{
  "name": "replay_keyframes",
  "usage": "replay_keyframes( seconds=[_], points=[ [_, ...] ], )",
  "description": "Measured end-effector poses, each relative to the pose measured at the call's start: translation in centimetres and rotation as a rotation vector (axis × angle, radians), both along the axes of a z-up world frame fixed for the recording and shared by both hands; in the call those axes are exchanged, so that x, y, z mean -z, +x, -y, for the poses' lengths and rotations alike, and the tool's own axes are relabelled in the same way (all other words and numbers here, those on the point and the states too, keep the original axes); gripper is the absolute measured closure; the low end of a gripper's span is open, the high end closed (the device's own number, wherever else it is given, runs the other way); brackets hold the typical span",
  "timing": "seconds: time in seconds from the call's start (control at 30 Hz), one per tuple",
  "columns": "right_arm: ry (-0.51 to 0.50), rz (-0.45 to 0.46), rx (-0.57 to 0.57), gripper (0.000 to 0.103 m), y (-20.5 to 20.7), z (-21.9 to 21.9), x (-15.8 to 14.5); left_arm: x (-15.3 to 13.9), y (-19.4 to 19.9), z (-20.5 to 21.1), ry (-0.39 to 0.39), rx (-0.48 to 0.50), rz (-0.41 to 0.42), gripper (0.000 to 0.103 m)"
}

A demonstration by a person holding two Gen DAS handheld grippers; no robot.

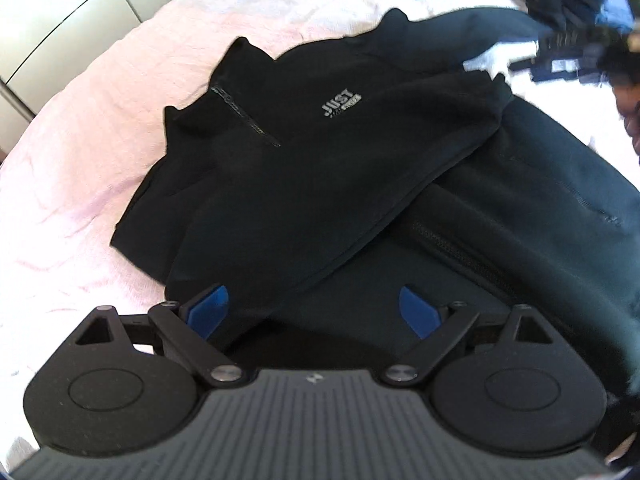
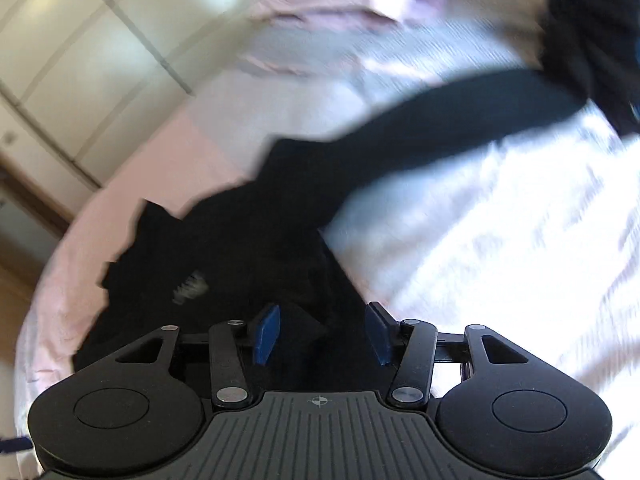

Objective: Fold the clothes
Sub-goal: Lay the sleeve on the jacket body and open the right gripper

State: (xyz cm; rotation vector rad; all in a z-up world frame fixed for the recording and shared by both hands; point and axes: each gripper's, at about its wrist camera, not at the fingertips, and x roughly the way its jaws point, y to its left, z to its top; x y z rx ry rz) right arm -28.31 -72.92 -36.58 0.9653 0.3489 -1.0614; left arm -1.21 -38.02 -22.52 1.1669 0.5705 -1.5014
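Left wrist view: black fleece jacket w/ grey chest logo, spread on pink bedsheet, one sleeve folded across front. Left gripper wide open above fabric, nothing gripped. Right wrist view, blurred: right gripper part open over jacket, pads clear of cloth.

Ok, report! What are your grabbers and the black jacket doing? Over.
Left gripper open, empty. Right gripper open over black jacket. Clothes pile beyond, not blocking.

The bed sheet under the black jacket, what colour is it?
Pale pink bed sheet, plain, clearest in the left wrist view.
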Motion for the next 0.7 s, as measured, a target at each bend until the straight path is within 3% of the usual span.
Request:
replay_keyframes(
  seconds=[0.1, 0.17, 0.23, 0.3, 0.43, 0.57, 0.7],
  points=[
    [-0.053, 0.036, -0.17, 0.052, 2.8, 0.4, -0.4, 1.7, 1.7, 0.7, 0.014, -0.012, 0.023, 0.013],
    [-0.031, 0.03, -0.251, 0.052, 4.5, 0.9, 1.0, 2.8, 3.0, 1.1, 0.022, -0.02, 0.038, 0.013],
    [0.004, 0.01, -0.308, 0.052, 6.0, 1.3, 2.6, 4.2, 4.7, 1.2, -0.006, -0.054, 0.105, 0.015],
    [0.03, -0.024, -0.317, 0.052, 6.7, 1.4, 3.8, 5.5, 6.6, 1.4, -0.031, -0.134, 0.175, 0.022],
    [0.026, -0.064, -0.328, 0.052, 7.8, 0.7, 4.1, 7.9, 9.4, 1.6, 0.038, -0.243, 0.13, 0.029],
    [0.059, -0.116, -0.328, 0.052, 8.5, 0.8, 4.8, 8.3, 9.9, 0.7, 0.05, -0.268, 0.162, 0.031],
    [0.106, -0.076, -0.263, 0.052, 8.0, 2.2, 3.7, 7.8, 10.2, 0.3, 0.057, -0.3, 0.176, 0.031]
  ],
)
